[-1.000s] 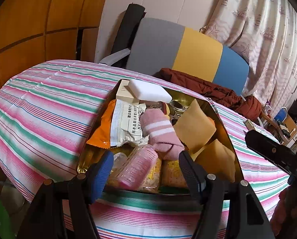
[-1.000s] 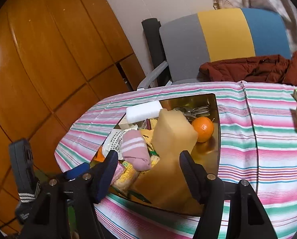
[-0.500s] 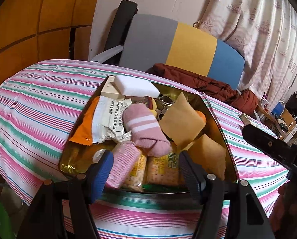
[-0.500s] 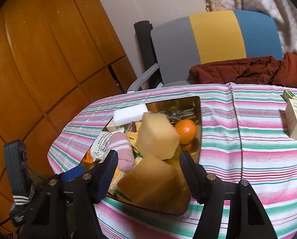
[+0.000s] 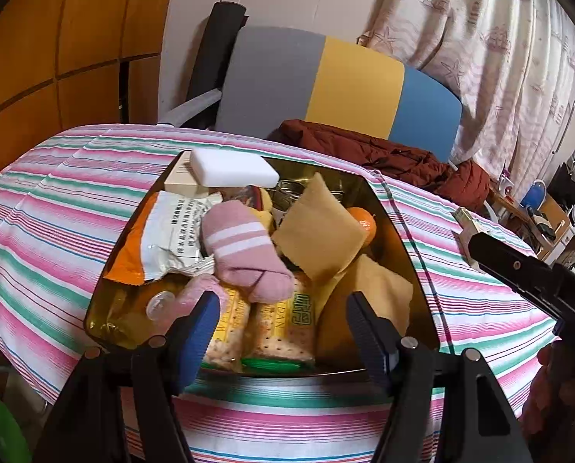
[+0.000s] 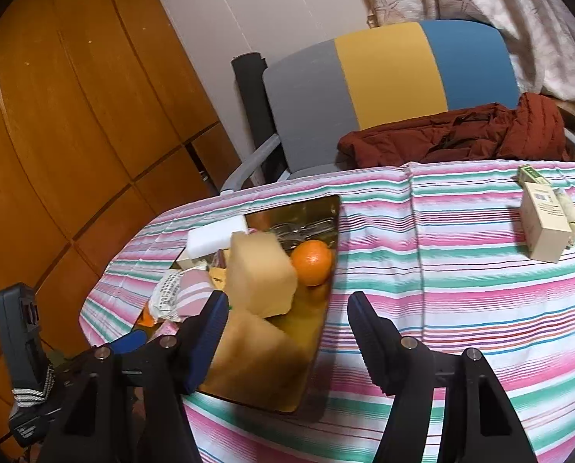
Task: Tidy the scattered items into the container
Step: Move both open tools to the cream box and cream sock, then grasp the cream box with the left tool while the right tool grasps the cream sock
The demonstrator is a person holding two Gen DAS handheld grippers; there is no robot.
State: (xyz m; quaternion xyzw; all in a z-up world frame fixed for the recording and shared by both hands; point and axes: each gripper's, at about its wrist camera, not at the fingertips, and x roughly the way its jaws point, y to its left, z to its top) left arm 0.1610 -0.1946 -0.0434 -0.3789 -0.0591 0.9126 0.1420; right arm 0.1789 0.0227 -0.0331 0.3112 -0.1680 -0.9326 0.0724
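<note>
A tabletop [image 5: 60, 200] under a soft cotton cloth striped pink, green and white fills both views. Behind it stands a padded chair [image 5: 326, 77] with grey, yellow and blue panels, and a quilted rust-red jacket [image 5: 384, 150] is heaped on its seat.

On the cloth sits the container [image 5: 399, 231], a shallow rectangular tray of shiny gold metal with rounded corners, crowded with things. Two spongy tan blocks [image 6: 260, 274] lean against each other at its right side. A flat white foam block [image 5: 233, 168] rests on a pale carton at the far end. A crinkled orange-and-white foil packet [image 5: 160, 239] lies along the left wall, beside a folded pink knitted sock [image 5: 241, 250] with white bands. Clear-wrapped cracker packs [image 5: 283, 332] lie at the near wall, and a round dimpled orange [image 6: 311, 261] sits by the right wall.

Well apart, on the cloth to the right, a small cream cardboard box [image 6: 544, 227] stands outside the tray.

The left claw [image 5: 281, 316] hangs over the tray's near end, its ribbed pads spread wide and gripping nothing. The right claw [image 6: 285, 316] is likewise parted and empty, above the tray's right edge.
</note>
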